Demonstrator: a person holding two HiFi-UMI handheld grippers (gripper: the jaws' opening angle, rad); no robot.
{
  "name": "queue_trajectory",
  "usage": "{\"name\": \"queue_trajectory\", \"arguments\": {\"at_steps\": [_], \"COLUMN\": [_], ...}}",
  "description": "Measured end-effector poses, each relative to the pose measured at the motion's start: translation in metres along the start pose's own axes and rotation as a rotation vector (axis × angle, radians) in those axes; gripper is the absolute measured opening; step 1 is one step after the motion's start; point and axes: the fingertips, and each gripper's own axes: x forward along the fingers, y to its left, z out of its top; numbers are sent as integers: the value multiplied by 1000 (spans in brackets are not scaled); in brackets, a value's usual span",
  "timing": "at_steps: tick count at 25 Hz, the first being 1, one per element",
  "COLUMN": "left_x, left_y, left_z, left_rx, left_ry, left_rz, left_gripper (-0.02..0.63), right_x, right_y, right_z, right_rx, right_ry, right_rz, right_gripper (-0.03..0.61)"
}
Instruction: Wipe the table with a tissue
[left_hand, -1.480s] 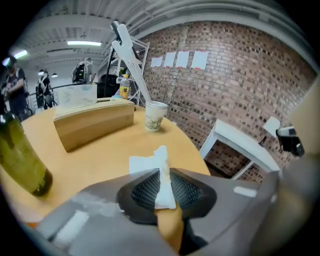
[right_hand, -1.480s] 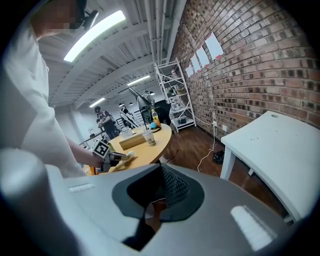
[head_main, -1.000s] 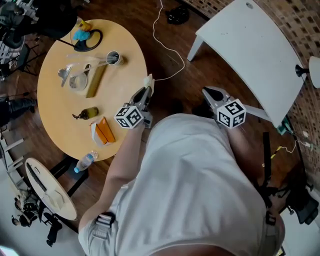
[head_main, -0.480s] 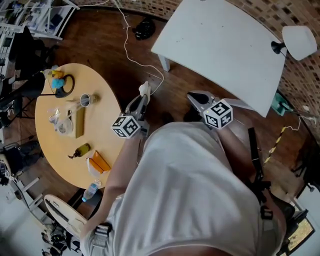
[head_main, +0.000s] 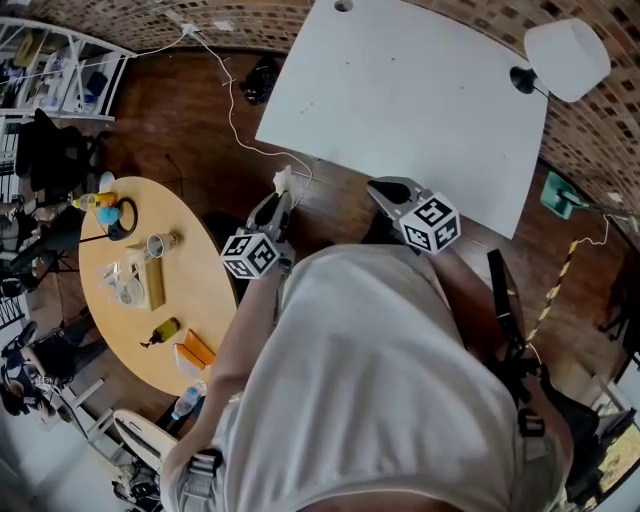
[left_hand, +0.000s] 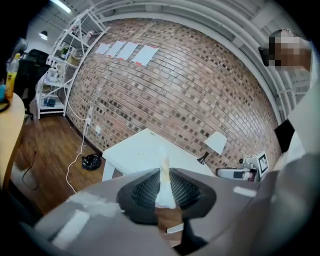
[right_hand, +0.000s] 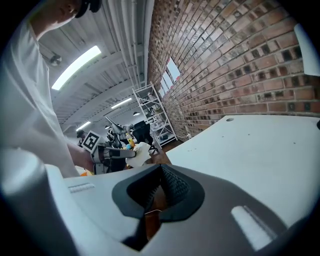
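Round wooden table (head_main: 120, 325) lies at the far left of the head view, well away from both grippers, with a metal cup (head_main: 158, 243), a small dark bottle (head_main: 163, 329) and an orange pack (head_main: 195, 350) on its top. Next to the right, the person's left forearm reaches forward out of a white shirt (head_main: 370, 380), and the left gripper (head_main: 281, 196) points away from the body and a little downward, toward the near edge of the white table (head_main: 400, 100); its marker cube (head_main: 250, 255) sits close to the hand. Its jaws are closed narrowly on a white tissue (head_main: 284, 180). In the left gripper view the tissue (left_hand: 164, 186) stands as a thin strip pressed between the two ribbed pads (left_hand: 146, 190), its long axis running along the jaws and its free end poking out past the tips toward the white table. The tissue hangs over the wood floor (head_main: 180, 120), just short of the tabletop and not touching it. A white cable (head_main: 235, 110) trails over the floor to the left of the white table. Further right, the right gripper (head_main: 377, 188) is held alongside at about the same height, pointing the same way with its tips at the table's near edge; its jaws (right_hand: 160, 170) meet at the tips with nothing between them. At the far right a white-shaded lamp (head_main: 565, 55) stands at the tabletop's back corner.
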Motion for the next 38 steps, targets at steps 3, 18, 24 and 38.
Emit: {"name": "queue_trajectory", "arguments": {"at_steps": [3, 18, 24, 38], "left_x": [21, 76, 98, 148], "left_y": [-13, -47, -42, 17], "left_z": [4, 28, 36, 85], "left_rx": [48, 174, 229, 256], "left_ry": [18, 56, 86, 138], "left_rz": [11, 2, -67, -160], "left_gripper": [61, 63, 63, 63], "right_x": [-13, -45, -34, 16], "right_y": [-15, -74, -84, -104], "right_z": [3, 26, 28, 86], "right_rx": [-11, 14, 35, 56], "right_ry": [-7, -67, -58, -89], "right_rz": [25, -28, -78, -210], "right_gripper": [9, 9, 9, 9]}}
